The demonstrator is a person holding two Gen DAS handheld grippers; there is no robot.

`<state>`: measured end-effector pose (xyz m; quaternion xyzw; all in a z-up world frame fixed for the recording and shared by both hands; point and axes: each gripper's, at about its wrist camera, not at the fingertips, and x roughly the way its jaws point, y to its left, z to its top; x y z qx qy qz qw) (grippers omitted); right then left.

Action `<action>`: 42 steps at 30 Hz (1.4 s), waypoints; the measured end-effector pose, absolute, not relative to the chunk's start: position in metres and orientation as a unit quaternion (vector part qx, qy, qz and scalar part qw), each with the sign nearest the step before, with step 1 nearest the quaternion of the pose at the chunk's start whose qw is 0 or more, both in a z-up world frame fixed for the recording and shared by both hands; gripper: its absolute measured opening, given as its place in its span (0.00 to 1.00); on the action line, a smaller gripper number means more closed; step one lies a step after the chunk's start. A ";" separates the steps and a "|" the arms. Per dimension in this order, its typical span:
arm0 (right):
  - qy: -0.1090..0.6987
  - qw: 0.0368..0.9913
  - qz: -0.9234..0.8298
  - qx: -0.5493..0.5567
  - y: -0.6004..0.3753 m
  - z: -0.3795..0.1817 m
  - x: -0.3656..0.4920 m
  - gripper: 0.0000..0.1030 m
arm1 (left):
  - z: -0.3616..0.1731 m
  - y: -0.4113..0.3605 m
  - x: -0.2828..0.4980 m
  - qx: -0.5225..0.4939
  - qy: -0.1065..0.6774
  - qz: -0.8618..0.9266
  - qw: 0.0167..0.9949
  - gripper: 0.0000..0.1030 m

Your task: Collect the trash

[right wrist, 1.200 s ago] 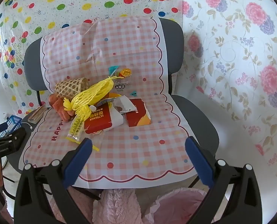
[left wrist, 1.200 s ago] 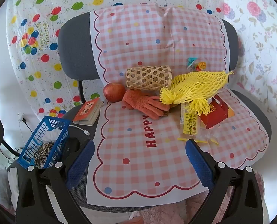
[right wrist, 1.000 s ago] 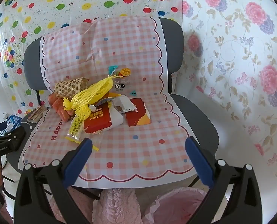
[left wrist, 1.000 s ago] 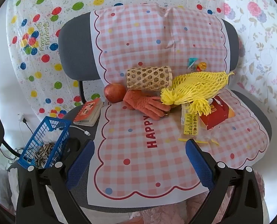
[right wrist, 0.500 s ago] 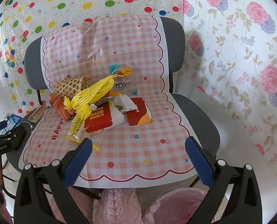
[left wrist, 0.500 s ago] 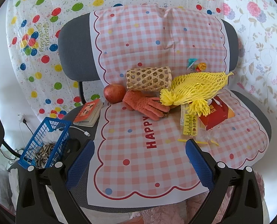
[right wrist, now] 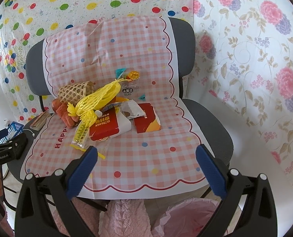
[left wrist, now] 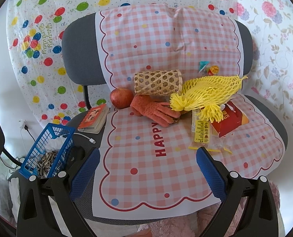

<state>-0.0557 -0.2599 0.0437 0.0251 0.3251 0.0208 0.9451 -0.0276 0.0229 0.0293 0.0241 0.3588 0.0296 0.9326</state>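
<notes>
1. Fingers [left wrist: 83, 169] of the left gripper [left wrist: 146, 169] stood wide apart and empty at 6 o'clock, short of the chair seat [left wrist: 265, 110].
2. At 12 o'clock lay keepers: apple [left wrist: 121, 98], glove [left wrist: 156, 111], woven basket [left wrist: 157, 82].
3. Toward 2 o'clock sat the trash: yellow foam net [left wrist: 209, 94], snack wrapper [left wrist: 200, 131], red box [left wrist: 228, 119].
4. The right gripper [right wrist: 146, 169] also hung spread and empty; a pink bag [right wrist: 186, 217] waited at 6 o'clock.
5. Judged: the approach step; next, reach in and close on one wrapper only.
</notes>
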 end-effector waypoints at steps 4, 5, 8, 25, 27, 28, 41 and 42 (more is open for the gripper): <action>0.325 0.945 0.021 0.024 -0.260 0.044 -0.056 0.94 | 0.029 0.023 -0.028 0.024 0.359 0.030 0.933 0.94; 0.324 0.945 0.022 0.027 -0.259 0.042 -0.056 0.94 | 0.029 0.023 -0.028 0.024 0.359 0.030 0.933 0.94; 0.324 0.945 0.023 0.031 -0.260 0.043 -0.056 0.94 | 0.029 0.023 -0.028 0.024 0.359 0.031 0.933 0.94; 0.317 0.946 0.065 0.028 -0.245 0.034 -0.033 0.94 | 0.012 0.036 -0.013 0.001 0.370 0.029 0.929 0.93; 0.307 0.948 0.078 0.023 -0.239 0.035 -0.021 0.94 | 0.009 0.039 -0.008 -0.002 0.370 0.028 0.928 0.93; 0.309 0.947 0.085 0.023 -0.236 0.034 -0.014 0.94 | 0.007 0.040 -0.005 -0.003 0.372 0.029 0.928 0.93; 0.333 0.932 0.141 0.034 -0.204 0.031 0.079 0.94 | 0.001 0.049 0.046 0.032 0.372 0.032 0.927 0.93; 0.334 0.931 0.142 0.032 -0.202 0.031 0.086 0.94 | 0.001 0.049 0.050 0.031 0.371 0.034 0.927 0.93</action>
